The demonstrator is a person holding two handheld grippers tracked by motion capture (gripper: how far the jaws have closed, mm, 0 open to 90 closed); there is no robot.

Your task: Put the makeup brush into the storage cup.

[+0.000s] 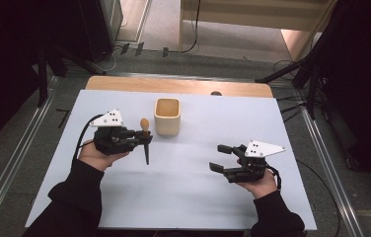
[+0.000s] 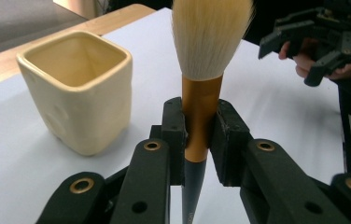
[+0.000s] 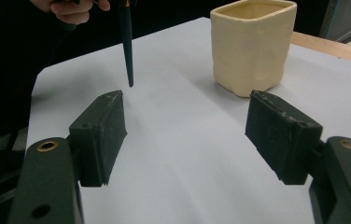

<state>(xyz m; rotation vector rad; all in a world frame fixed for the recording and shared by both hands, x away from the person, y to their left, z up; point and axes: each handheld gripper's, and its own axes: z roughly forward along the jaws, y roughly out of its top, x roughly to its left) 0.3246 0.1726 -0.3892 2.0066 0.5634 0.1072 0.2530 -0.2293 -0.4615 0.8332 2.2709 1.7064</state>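
Wide-apart gripper (image 3: 185, 135) jaws before cream cup (image 3: 253, 44), brush handle (image 3: 127, 44).

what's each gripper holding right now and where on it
The left gripper clamps a makeup brush by its gold ferrule, just below the bristles. The right gripper is open and holds nothing.

One brush (image 1: 145, 136) is in sight, with a pale bristle head, an orange ferrule and a dark tapered handle. One cream square cup (image 1: 167, 116) stands on the one worktop (image 1: 183, 192), which is covered in white. Two tongs are here: the left tongs (image 1: 144, 137) and the right tongs (image 1: 219, 158).
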